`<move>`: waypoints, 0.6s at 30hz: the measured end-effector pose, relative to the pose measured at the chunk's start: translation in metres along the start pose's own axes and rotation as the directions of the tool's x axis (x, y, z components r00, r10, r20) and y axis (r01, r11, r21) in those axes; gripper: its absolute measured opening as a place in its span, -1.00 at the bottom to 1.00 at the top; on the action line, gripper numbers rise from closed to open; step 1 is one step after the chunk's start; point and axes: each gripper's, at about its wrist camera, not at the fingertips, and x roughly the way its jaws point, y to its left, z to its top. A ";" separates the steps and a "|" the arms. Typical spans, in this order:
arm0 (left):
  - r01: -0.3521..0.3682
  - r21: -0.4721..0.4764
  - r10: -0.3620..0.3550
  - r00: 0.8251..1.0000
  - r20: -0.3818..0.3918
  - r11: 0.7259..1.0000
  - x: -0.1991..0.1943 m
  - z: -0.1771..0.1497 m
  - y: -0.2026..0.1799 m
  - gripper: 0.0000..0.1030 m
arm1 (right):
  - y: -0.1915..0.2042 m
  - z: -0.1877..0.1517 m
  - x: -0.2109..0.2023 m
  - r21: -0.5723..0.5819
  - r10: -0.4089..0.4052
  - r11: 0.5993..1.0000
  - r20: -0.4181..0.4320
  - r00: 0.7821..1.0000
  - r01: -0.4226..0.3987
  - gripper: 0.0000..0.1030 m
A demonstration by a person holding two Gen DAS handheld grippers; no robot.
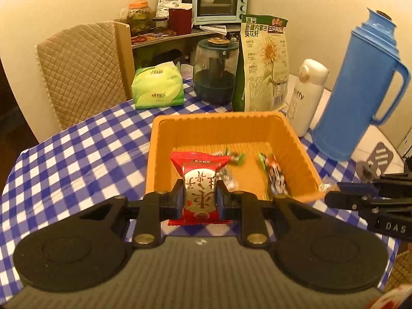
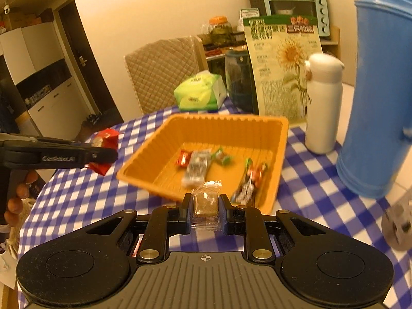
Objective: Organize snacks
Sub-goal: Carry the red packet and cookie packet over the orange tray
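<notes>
My left gripper (image 1: 197,195) is shut on a red and white snack packet (image 1: 199,185), held above the near rim of the orange tray (image 1: 296,139). My right gripper (image 2: 205,209) is shut on a small clear-wrapped brownish snack (image 2: 204,200), just in front of the tray's (image 2: 144,152) near edge. Several wrapped candies (image 2: 197,167) lie on the tray floor. In the right wrist view the left gripper (image 2: 103,154) shows at the left with the red packet (image 2: 105,141), a hand (image 2: 18,198) below it. The right gripper (image 1: 332,197) enters the left wrist view from the right.
A blue thermos jug (image 1: 360,87), a white bottle (image 1: 306,97), a sunflower-seed bag (image 1: 262,64), a dark jar (image 1: 216,69) and a green tissue pack (image 1: 158,85) stand behind the tray on the blue checked tablecloth (image 1: 77,154). A quilted chair (image 1: 79,69) is at the left.
</notes>
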 end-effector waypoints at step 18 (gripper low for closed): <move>0.003 0.030 0.001 0.990 -0.142 1.000 0.090 0.022 0.010 -0.56 | -0.013 0.037 0.053 0.044 -0.021 0.999 -0.016 1.000 0.022 -0.59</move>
